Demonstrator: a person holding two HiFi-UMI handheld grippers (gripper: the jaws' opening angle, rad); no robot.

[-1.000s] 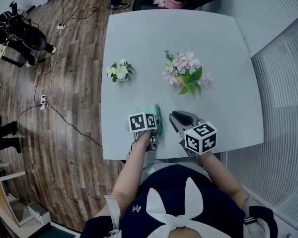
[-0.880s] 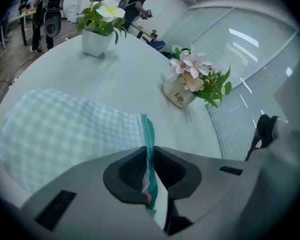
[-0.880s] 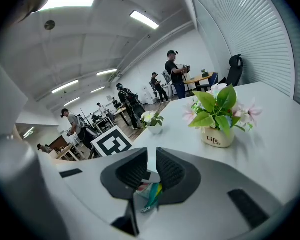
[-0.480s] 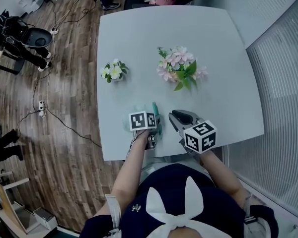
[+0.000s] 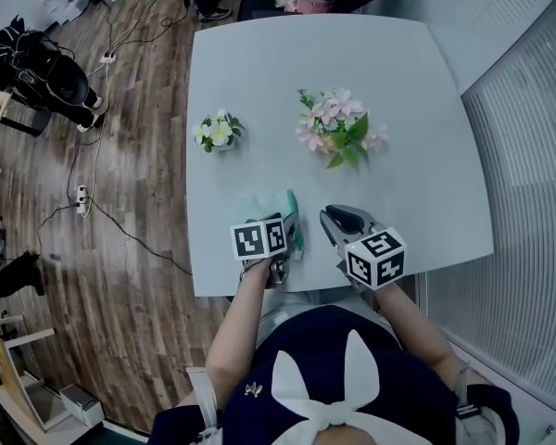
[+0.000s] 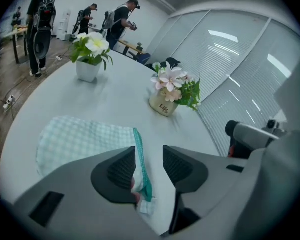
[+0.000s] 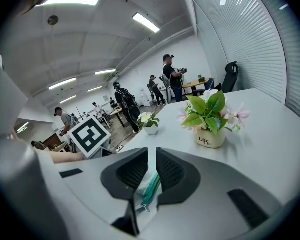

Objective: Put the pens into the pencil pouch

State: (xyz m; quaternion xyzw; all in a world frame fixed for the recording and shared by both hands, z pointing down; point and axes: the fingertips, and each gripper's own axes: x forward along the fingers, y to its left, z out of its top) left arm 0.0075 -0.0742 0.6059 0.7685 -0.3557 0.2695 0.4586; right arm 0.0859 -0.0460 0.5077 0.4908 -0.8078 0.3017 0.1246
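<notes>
Pencil pouch (image 6: 85, 141), contents hidden, lies between opening jaws of the left gripper (image 6: 149, 156), unpinched; right gripper (image 7: 152, 159) slightly parted, empty

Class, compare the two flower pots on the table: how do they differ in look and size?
The white-flower pot holds a smaller bunch than the pink-flower pot. The white-flower pot is plain white; the pink-flower pot is cream with lettering. Both stand upright on the table.

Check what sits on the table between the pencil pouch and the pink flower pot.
Nothing: the table between pencil pouch and pink flower pot is bare, clearest in the left gripper view.
</notes>
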